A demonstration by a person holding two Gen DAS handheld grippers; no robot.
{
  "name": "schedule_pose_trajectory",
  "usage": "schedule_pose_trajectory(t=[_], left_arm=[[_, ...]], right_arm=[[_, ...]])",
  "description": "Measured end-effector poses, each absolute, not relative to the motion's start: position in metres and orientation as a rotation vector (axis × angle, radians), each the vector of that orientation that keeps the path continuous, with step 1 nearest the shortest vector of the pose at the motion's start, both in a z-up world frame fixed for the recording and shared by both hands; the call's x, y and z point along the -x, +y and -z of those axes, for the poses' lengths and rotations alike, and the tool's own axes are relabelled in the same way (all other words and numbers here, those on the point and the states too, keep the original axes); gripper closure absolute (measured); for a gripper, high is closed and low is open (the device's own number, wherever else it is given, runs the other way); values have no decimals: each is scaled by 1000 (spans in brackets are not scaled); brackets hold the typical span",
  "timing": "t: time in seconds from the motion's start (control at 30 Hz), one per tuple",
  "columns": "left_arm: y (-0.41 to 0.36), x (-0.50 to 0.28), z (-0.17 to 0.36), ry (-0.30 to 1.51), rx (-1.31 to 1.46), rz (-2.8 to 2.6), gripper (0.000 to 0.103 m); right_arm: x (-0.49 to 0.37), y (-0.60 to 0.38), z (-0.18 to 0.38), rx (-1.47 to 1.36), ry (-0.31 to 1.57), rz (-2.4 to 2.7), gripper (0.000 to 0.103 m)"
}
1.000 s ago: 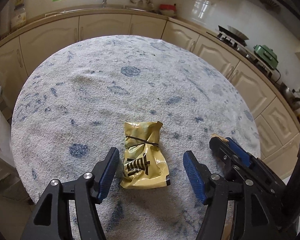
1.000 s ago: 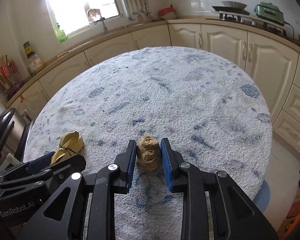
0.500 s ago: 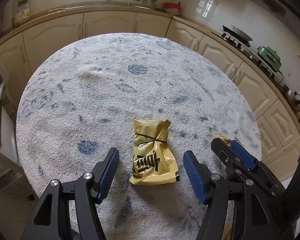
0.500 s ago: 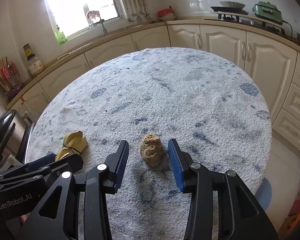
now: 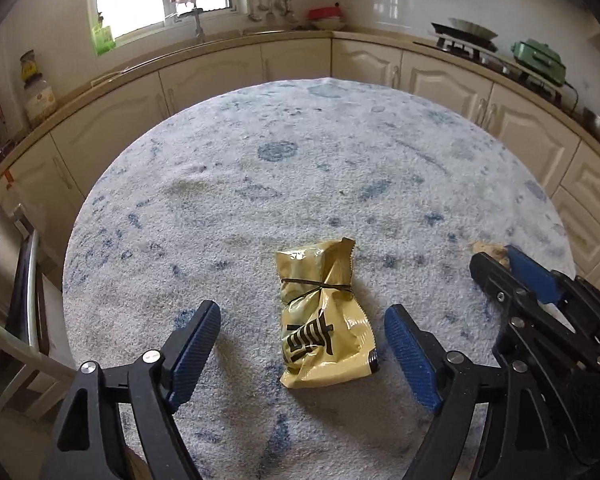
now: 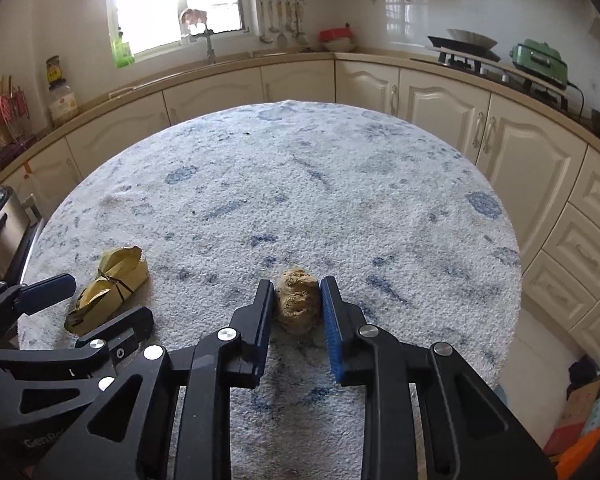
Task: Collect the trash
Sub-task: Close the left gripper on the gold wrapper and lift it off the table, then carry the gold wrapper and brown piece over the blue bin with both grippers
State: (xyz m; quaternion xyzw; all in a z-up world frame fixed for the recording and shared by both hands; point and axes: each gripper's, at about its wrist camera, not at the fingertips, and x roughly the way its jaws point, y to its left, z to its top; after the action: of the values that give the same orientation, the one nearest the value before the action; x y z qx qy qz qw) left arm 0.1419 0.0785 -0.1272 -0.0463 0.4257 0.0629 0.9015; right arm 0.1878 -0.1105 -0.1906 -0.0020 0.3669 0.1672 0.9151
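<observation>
yellow foil shows in the middle of the left wrist view: a crinkled snack wrapper [image 5: 324,320] with black lettering and a thin black band around its waist, lying flat on the round desk [image 5: 284,184], whose top is a speckled white and blue fabric. the left claw [image 5: 302,328] has just been opening, and its blue pads [image 5: 194,340] stand wide to either side of the wrapper, apart from it and released. from the right wrist view the same wrapper [image 6: 110,286] lies near the desk's left edge, just beyond the left claw's arms.

the right claw [image 6: 296,300] has just been closing, and its two pads [image 6: 332,320] now press the sides of a crumpled brown paper wad [image 6: 298,300], clenched on it while the wad sits on the desk [image 6: 300,184] near the front edge. in the left wrist view only a scrap of that wad [image 5: 488,249] shows past the right claw's tip [image 5: 500,258].

cream kitchen cabinets [image 6: 440,100] curve around behind the desk.
</observation>
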Motion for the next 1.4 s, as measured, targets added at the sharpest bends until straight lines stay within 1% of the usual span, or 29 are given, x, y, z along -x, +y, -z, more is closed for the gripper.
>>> schedule_pose_trajectory(t=[0.1,0.23,0.3,0.33,0.37,0.7,0.9,1.07,1.4], left_arm=[[79,-146,130,876,143,-123,19],[78,-146,132,857,156,-149,21],[76,-144,131,842,162,-156,35],[74,-142,128,824,163,-141,60],[73,-141,128,819,163,-130,71],[70,-144,124,849,179,-101,72],[56,-148,121,864,187,-66,72],[30,-149,115,850,158,-31,72],[-40,-164,105,846,102,145,72]], right_arm=[[-190,-116,189,-37,769,-362,79],[-190,-118,188,-49,776,-357,79],[-189,-119,188,-57,781,-353,79],[-190,-120,188,-60,783,-350,79],[-190,-121,188,-62,786,-345,79],[-190,-144,183,-131,788,-293,79],[-189,-165,182,-176,793,-264,79],[-187,-195,180,-205,780,-182,79],[-172,-289,171,-274,731,75,79]])
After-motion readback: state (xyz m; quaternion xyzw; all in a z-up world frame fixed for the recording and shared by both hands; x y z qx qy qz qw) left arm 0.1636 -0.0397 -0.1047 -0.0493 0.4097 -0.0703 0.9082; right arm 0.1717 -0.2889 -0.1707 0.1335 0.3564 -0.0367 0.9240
